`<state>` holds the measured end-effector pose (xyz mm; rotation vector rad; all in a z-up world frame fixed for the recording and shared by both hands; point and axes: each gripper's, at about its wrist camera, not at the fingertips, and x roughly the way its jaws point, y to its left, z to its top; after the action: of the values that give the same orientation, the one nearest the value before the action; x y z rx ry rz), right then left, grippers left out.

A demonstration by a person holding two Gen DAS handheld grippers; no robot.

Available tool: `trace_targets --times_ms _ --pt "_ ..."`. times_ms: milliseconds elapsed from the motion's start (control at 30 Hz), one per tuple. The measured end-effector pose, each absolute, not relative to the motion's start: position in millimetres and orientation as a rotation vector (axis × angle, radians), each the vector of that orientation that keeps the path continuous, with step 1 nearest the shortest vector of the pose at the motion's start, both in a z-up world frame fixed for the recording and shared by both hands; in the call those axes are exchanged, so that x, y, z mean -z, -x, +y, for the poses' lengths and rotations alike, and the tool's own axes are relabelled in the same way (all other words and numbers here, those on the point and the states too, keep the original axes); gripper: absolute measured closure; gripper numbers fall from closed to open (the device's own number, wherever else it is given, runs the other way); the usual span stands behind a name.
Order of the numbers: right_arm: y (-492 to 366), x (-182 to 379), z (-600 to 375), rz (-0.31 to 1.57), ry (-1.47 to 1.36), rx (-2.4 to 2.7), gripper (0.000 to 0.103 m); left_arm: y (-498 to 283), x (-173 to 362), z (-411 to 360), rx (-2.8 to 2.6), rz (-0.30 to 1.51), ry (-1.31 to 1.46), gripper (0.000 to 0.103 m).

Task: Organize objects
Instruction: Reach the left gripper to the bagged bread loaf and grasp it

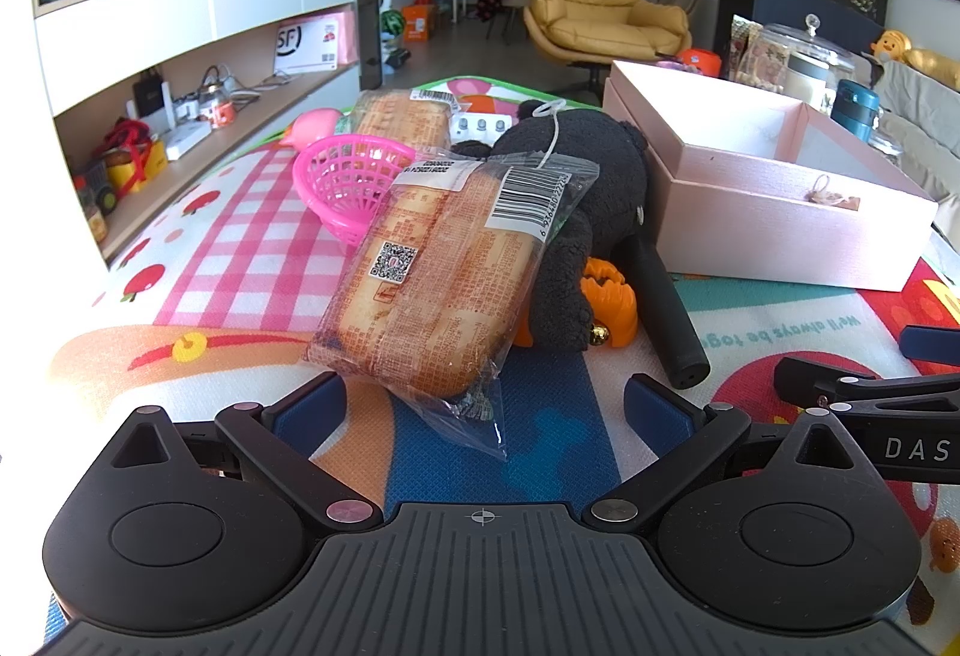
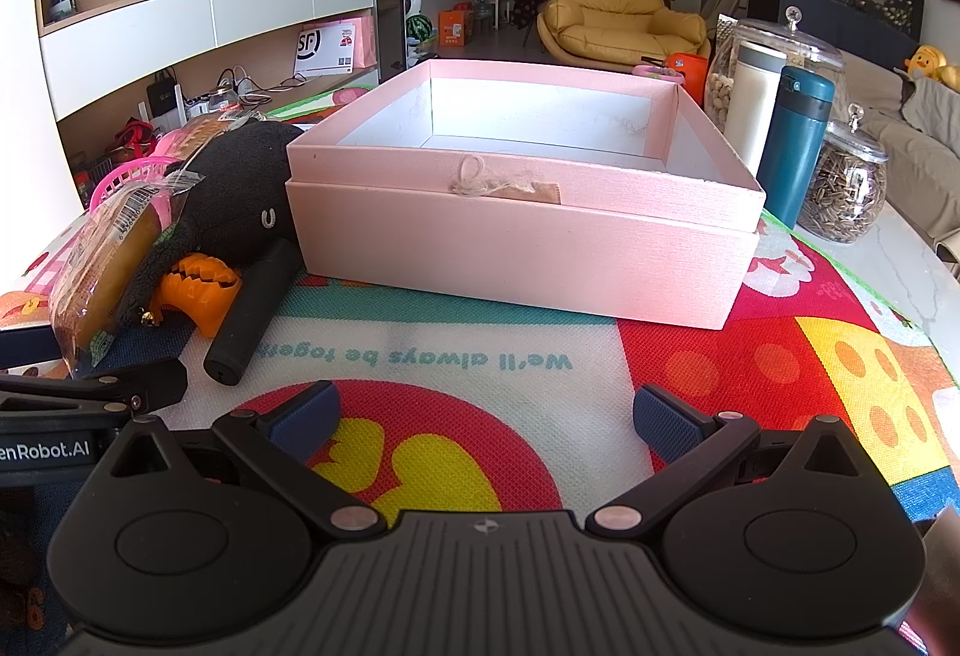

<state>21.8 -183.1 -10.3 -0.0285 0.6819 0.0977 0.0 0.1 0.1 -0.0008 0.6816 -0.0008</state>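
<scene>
A wrapped bread pack [image 1: 432, 272] leans on a black plush toy [image 1: 576, 188] just ahead of my left gripper [image 1: 483, 407], which is open with only the wrapper's loose end between its fingers. An open pink box [image 2: 522, 236] stands empty in front of my right gripper [image 2: 486, 416], open over the mat. A black cylinder [image 2: 252, 308], an orange toy [image 2: 198, 290], a pink basket [image 1: 348, 182] and a second bread pack [image 1: 402, 119] lie around the plush. The plush [image 2: 240, 200] and bread [image 2: 102, 272] show at the left of the right wrist view.
A colourful mat [image 2: 780, 368] covers the table. Right of the box stand a teal flask [image 2: 795, 146], a white cup [image 2: 750, 110] and glass jars [image 2: 846, 188]. The marble table edge [image 2: 900, 266] runs at the right. The other gripper's finger [image 1: 864, 386] reaches in from the right.
</scene>
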Motion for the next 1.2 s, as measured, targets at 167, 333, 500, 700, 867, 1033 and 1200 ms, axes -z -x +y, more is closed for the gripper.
trace_targets --times_ms 167,333,500,700,867,1033,1200 --pt "-21.6 10.4 -183.2 0.682 0.028 -0.098 0.000 0.4 -0.1 0.4 0.000 0.682 -0.001 0.000" --pt "-21.3 10.5 -183.0 0.682 0.029 -0.097 0.000 0.2 -0.1 0.1 0.000 0.682 -0.001 0.000" --pt "-20.9 10.6 -182.8 0.682 0.028 -0.098 0.000 0.8 0.9 -0.8 -0.002 0.681 -0.008 0.000" --pt "-21.3 11.5 -181.4 0.682 0.031 -0.097 0.000 -0.7 -0.1 -3.9 -0.002 0.681 -0.008 0.000" --pt "-20.1 10.3 -182.5 0.682 0.030 -0.098 0.000 -0.4 -0.5 -4.5 -0.002 0.681 -0.007 0.000" --pt "-20.6 9.7 -181.3 0.695 0.026 -0.100 0.000 -0.7 -1.2 -3.1 0.000 0.681 -0.005 0.001" --pt "-28.8 6.6 -181.9 0.752 0.029 -0.106 0.000 8.8 -6.1 -0.9 0.036 0.689 -0.030 0.001"
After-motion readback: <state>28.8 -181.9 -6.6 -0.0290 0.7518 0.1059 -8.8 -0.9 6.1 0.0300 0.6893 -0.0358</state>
